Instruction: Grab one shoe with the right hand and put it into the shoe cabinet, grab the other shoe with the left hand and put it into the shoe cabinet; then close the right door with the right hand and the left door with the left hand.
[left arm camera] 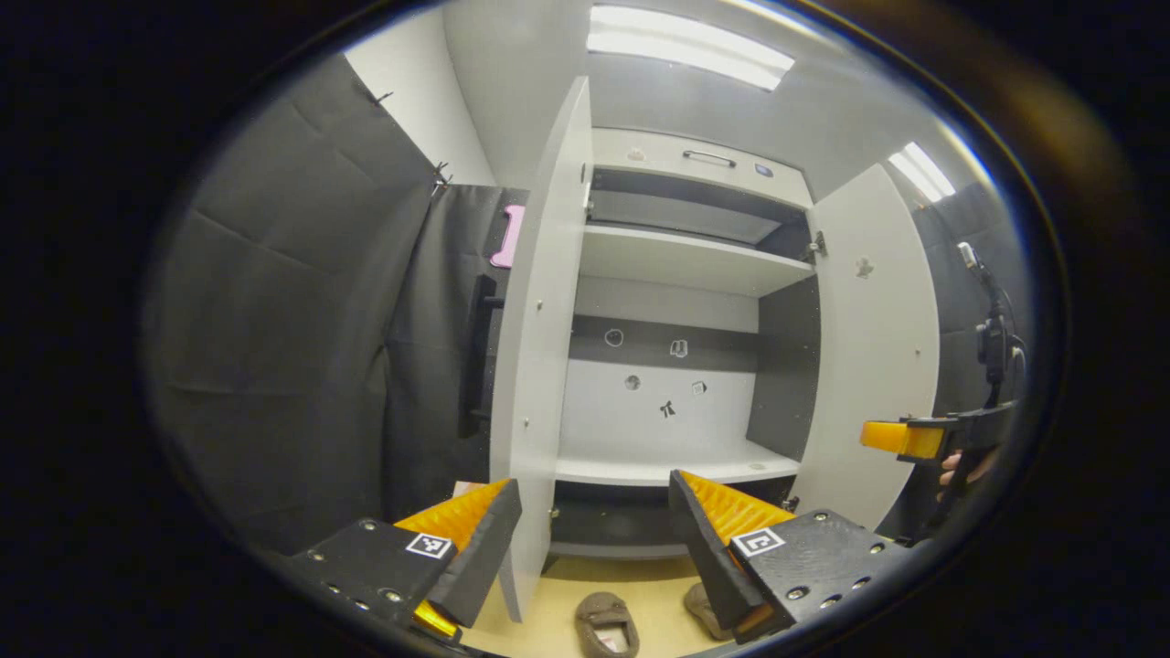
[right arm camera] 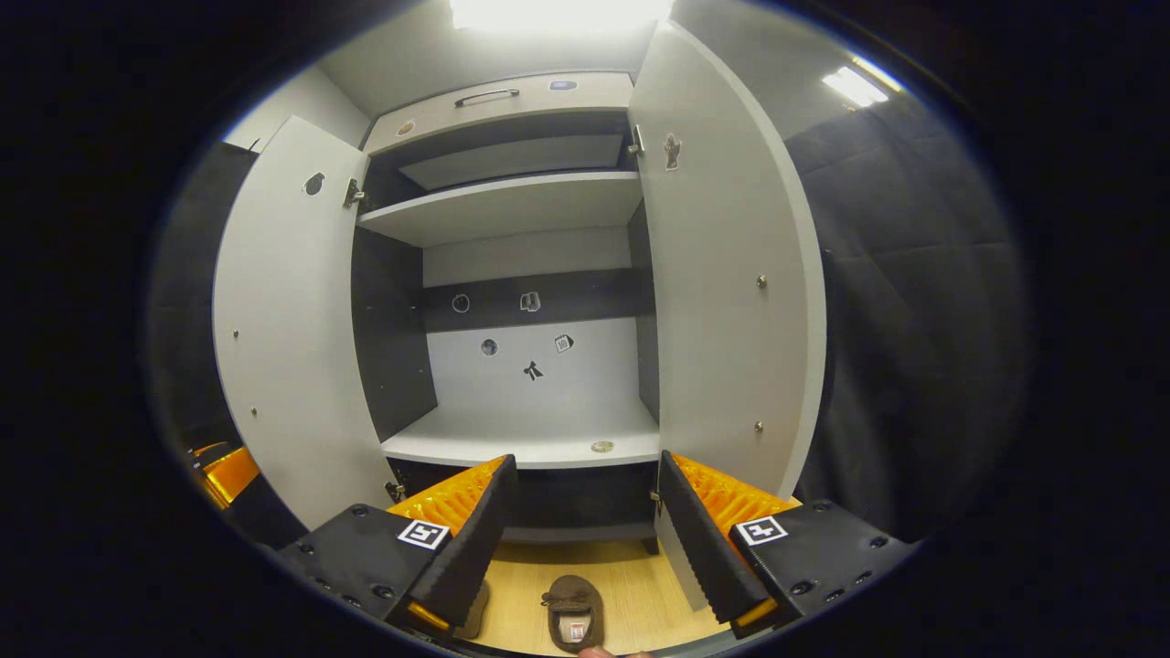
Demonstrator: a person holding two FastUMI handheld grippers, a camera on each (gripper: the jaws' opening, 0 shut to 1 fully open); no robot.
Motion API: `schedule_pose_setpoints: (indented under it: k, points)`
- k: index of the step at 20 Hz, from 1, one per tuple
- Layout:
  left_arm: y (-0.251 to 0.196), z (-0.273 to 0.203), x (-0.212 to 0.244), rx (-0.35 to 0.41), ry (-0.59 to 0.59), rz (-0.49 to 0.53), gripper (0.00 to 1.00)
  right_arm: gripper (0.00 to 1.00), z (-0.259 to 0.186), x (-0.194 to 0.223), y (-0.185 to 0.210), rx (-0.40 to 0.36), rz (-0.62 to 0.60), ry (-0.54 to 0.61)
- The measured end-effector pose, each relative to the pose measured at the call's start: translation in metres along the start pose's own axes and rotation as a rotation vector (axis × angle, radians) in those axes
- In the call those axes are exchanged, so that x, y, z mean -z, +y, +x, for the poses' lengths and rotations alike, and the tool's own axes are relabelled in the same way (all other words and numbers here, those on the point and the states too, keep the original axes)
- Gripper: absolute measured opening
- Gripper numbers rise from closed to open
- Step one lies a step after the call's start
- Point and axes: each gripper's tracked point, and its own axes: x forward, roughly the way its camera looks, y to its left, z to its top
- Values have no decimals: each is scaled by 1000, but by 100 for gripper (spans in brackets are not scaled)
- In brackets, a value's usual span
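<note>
Left gripper (left arm camera: 594,530) jaws apart, empty | right gripper (right arm camera: 580,521) jaws apart, empty | cabinet (right arm camera: 512,439) both doors open, shelves bare | two shoes (left arm camera: 605,624) (right arm camera: 572,612) on floor before cabinet

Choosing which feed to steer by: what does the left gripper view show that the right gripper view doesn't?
Left gripper view adds a pink object on the booth cloth, a pole-mounted device, and the right hand-held gripper in a hand. Right gripper view adds the left hand-held gripper at its left edge. Shared: the shoe cabinet with both doors open, two shoes on the floor.
</note>
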Motion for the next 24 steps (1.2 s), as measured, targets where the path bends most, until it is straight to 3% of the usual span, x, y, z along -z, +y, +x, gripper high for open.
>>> schedule_pose_setpoints:
  k: [4,9,10,13,14,15,18,20,24]
  points:
    - [9,-2,1,-7,3,-14,94,98,6,4,23,-77,-8,34]
    - [22,-4,-5,-19,6,22,94,98,21,18,40,-103,-31,103]
    - [22,-2,-6,-11,13,18,100,98,25,26,43,-103,-39,124]
    - [21,4,-9,-1,19,15,100,98,35,60,51,-119,-33,210]
    - [21,5,-8,-1,24,17,94,98,37,75,53,-124,-32,249]
    - [20,8,-6,-2,32,19,100,98,40,89,56,-138,-30,284]
    - [19,18,0,-9,58,66,100,98,47,120,64,-197,-31,342]
    - [17,23,5,-4,76,91,94,99,53,147,60,-213,-31,399]
    - [14,30,20,-23,129,65,94,98,57,196,53,-270,11,492]
